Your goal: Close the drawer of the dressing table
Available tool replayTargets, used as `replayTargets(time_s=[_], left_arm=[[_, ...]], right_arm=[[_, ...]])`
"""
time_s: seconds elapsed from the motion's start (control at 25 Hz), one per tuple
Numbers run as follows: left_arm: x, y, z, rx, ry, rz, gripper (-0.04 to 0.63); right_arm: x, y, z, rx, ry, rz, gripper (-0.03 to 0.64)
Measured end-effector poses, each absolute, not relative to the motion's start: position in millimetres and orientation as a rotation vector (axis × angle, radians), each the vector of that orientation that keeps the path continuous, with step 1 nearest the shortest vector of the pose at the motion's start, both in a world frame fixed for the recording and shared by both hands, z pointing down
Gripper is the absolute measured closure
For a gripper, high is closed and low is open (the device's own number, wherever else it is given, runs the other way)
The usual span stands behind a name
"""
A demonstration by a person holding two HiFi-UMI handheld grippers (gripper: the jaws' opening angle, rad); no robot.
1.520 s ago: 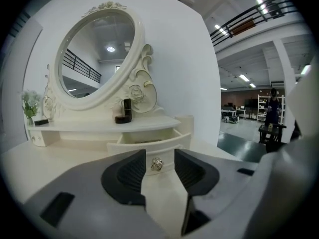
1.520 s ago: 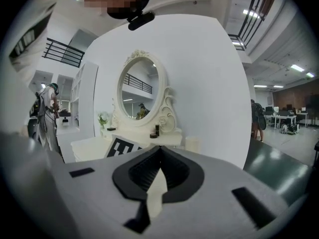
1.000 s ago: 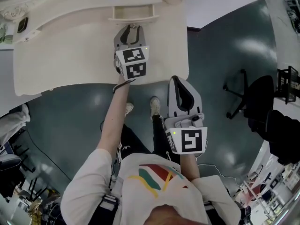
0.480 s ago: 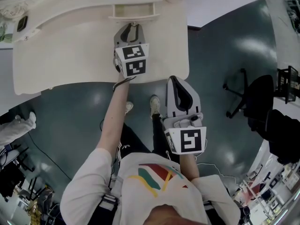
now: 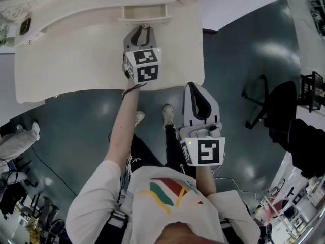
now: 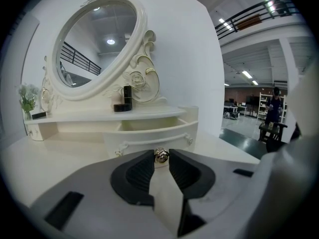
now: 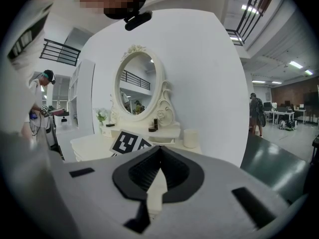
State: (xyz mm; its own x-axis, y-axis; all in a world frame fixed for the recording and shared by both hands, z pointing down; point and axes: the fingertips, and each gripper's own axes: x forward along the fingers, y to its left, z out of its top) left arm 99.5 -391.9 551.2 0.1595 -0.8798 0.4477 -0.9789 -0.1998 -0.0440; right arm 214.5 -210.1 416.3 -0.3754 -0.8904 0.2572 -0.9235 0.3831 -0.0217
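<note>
- In the head view the left gripper (image 5: 144,30) hides most of the knob (image 6: 160,156).
- Only the gripper views show the mirror (image 6: 94,44). The left one shows the jaws pinching the knob of the drawer (image 5: 144,12), which stands pulled out at the table's (image 5: 76,60) upper centre.
- The right gripper (image 5: 194,86) is at frame centre, off the table, with its jaws together and empty.
- The left jaws have just been closing onto the knob. Both grippers sit where they did, and a bystander (image 5: 15,142) at lower left has shifted.

No legible text, label, brand or number anywhere. Only black-and-white square code markers, without letters or digits, on the left cube (image 5: 142,66) of the left gripper (image 5: 144,29) and the right cube (image 5: 203,152) of the right gripper (image 5: 195,87).
</note>
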Motion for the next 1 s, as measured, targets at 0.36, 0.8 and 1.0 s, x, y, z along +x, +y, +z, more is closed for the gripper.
replayTargets(time_s=[0.36, 0.8, 1.0], left_arm=[[99.8, -396.8, 544.6, 2.193, -1.823, 0.555, 0.508], [97.3, -412.7, 540.2, 2.200, -1.824, 0.557, 0.509], [97.5, -418.1, 542.4, 2.195, -1.818, 0.569, 0.509]], right_arm=[[205.1, -209.5, 425.3, 1.590, -2.432, 0.243, 0.617], [198.2, -211.2, 429.8, 1.583, -2.433, 0.262, 0.617], [200.7, -214.7, 430.5, 1.586, -2.431, 0.266, 0.617]])
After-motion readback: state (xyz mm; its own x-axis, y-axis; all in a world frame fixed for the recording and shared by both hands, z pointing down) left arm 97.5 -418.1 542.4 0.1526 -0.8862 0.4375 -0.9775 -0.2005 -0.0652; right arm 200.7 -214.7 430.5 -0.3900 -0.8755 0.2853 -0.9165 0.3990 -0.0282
